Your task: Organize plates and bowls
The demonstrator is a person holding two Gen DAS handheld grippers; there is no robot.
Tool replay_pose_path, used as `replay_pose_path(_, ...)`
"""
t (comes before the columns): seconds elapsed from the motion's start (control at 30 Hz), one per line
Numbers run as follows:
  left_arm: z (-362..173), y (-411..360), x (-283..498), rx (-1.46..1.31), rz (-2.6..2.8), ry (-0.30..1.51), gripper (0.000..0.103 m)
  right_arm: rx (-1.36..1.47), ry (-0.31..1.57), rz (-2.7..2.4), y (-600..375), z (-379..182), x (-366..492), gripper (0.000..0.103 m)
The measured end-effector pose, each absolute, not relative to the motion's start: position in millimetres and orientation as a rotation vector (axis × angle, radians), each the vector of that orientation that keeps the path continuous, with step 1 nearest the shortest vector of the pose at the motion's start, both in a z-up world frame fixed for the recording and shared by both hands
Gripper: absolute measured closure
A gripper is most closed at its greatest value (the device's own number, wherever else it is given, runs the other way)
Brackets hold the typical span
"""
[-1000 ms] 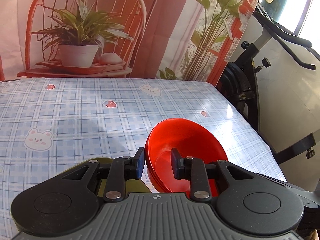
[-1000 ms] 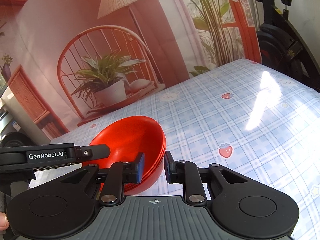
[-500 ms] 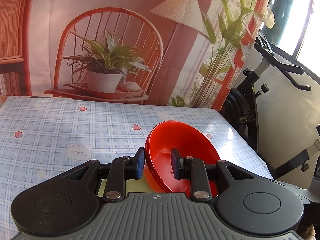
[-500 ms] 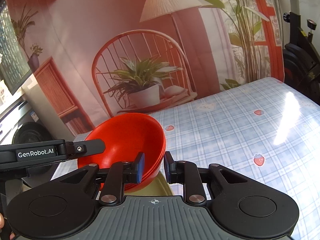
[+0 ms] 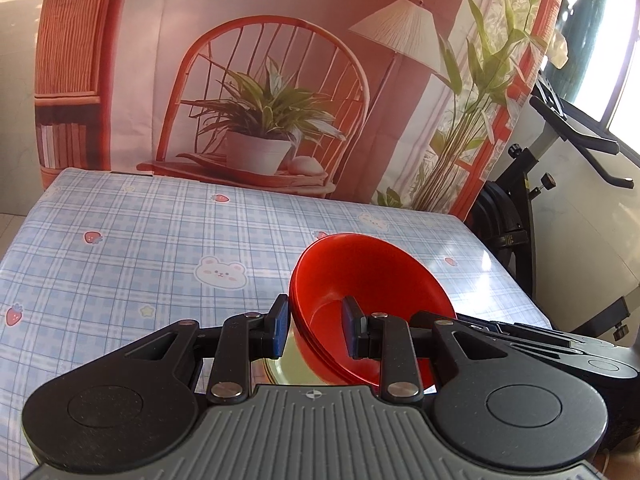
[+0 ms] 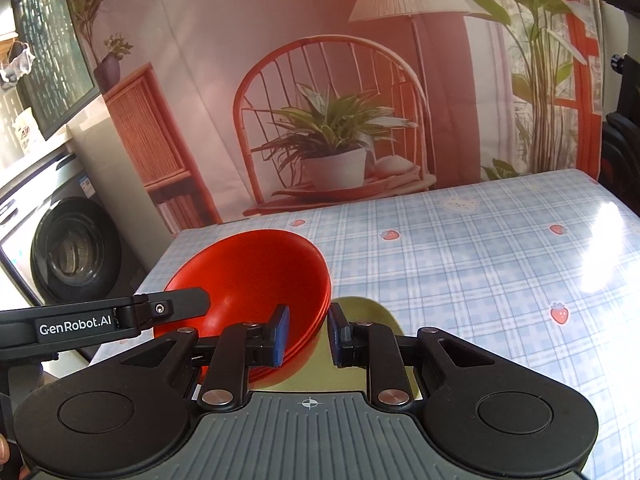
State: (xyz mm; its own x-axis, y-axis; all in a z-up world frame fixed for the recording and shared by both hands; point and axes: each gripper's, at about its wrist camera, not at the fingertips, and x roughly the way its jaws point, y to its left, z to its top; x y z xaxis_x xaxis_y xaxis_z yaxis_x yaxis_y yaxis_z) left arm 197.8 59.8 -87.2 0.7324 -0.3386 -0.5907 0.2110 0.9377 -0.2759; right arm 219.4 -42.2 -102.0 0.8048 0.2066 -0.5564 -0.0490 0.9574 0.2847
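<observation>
My left claw (image 5: 313, 330) and right claw (image 6: 307, 332) each pinch opposite rims of the stacked red bowls (image 5: 370, 300), above a yellow-green plate (image 6: 360, 344). Advise level, matched lowering.

Black gripper (image 5: 312, 330), blue-padded jaws

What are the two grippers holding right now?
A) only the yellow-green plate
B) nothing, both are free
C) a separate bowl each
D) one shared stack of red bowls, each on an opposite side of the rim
D: the left gripper has its jaws astride one side of the red bowls' rim, and the right gripper has its jaws astride the opposite side, above a yellow-green plate.
</observation>
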Motion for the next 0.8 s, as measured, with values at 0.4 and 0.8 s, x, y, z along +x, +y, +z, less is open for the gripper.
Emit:
replay_pose_path(0.4,-124,48,209,-0.174,-0.308,0.755,0.074,0.257,0.671,0.108,-52,-133,231,0.083)
replay_pose_path(0.8,-144,34,220,-0.116,-0.311,0.798,0.074,0.267,0.698,0.093,-67,-164,244,0.083)
